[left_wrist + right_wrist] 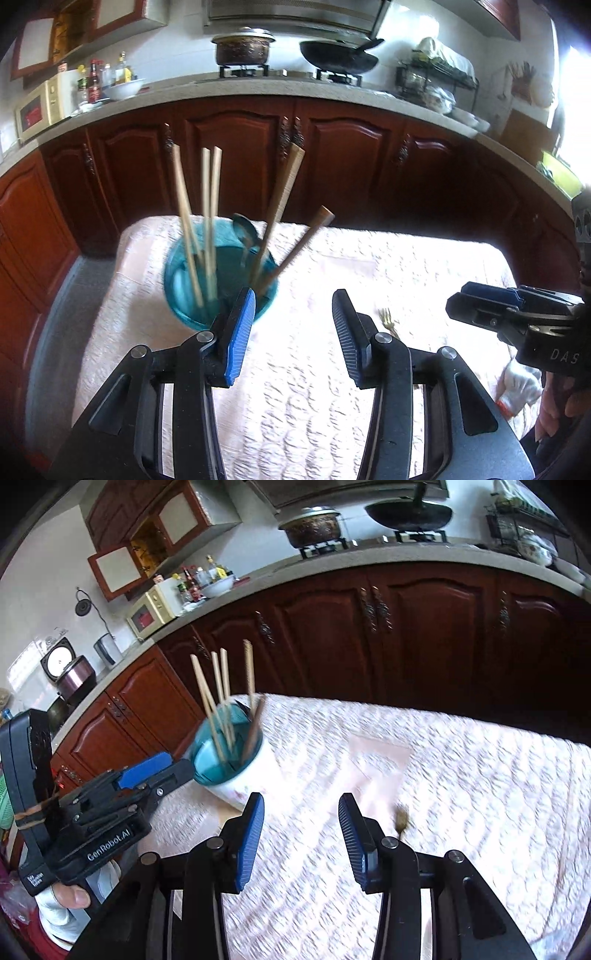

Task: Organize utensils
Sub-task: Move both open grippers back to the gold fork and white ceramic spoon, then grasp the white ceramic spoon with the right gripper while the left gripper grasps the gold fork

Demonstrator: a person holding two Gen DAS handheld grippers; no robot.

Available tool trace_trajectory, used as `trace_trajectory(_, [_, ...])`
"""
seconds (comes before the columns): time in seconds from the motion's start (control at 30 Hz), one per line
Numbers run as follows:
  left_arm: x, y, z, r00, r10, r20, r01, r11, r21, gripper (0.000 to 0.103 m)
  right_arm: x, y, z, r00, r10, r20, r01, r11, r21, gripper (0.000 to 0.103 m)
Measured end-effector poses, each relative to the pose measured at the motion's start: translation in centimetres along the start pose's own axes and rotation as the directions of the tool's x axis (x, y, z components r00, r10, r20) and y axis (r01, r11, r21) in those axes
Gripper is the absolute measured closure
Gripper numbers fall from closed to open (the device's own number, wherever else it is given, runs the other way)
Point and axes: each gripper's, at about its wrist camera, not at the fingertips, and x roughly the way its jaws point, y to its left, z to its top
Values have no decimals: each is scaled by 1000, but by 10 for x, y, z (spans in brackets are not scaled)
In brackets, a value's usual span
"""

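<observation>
A cup (192, 295) with a teal inside stands at the table's far left. It holds several pale chopsticks (184, 218), a metal spoon (245, 230) and a brown wooden-handled utensil (299, 247). My left gripper (293, 295) is open and empty, its left finger just in front of the cup's near rim. A gold fork (387, 320) lies on the cloth, partly hidden behind the right finger. The right wrist view shows the same cup (251, 771) and a blurred fork (400, 819) just right of my open, empty right gripper (302, 800). The left gripper (173, 766) sits beside the cup.
A pale quilted cloth (369, 266) covers the table. Dark red cabinets (240, 147) and a counter (258, 86) run behind, with a pot (242, 46), a wok (338, 55) and a microwave (38, 107). A white gloved hand (61, 912) holds the left gripper.
</observation>
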Motion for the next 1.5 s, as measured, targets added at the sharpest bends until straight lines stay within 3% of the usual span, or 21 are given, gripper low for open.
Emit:
trace_trajectory(0.37, [40, -25, -25, 985, -100, -138, 99, 995, -15, 54, -8, -69, -59, 984, -118, -136, 123, 992, 31, 63])
trace_trajectory(0.67, [75, -42, -40, 962, -136, -238, 130, 991, -41, 54, 39, -108, -112, 948, -134, -289, 158, 986, 61, 66])
trace_trajectory(0.83, [89, -47, -43, 953, -147, -264, 139, 989, -51, 54, 64, -118, -115, 942, -139, -307, 169, 983, 73, 72])
trace_trajectory(0.93, [99, -52, -43, 946, -162, -281, 150, 987, -63, 54, 73, -121, -112, 941, -138, -308, 167, 983, 73, 82])
trace_trajectory(0.97, [101, -54, -44, 943, -168, -288, 155, 986, -66, 54, 75, -122, -111, 942, -138, -305, 166, 984, 69, 91])
trace_trajectory(1.27, [139, -88, -49, 901, -239, -363, 218, 971, -98, 54, 51, -151, -110, 954, -124, -273, 160, 980, 115, 91])
trace_trajectory(1.5, [163, -119, -52, 872, -253, -418, 246, 967, -71, 54, 44, -161, -111, 961, -99, -257, 144, 976, 162, 91])
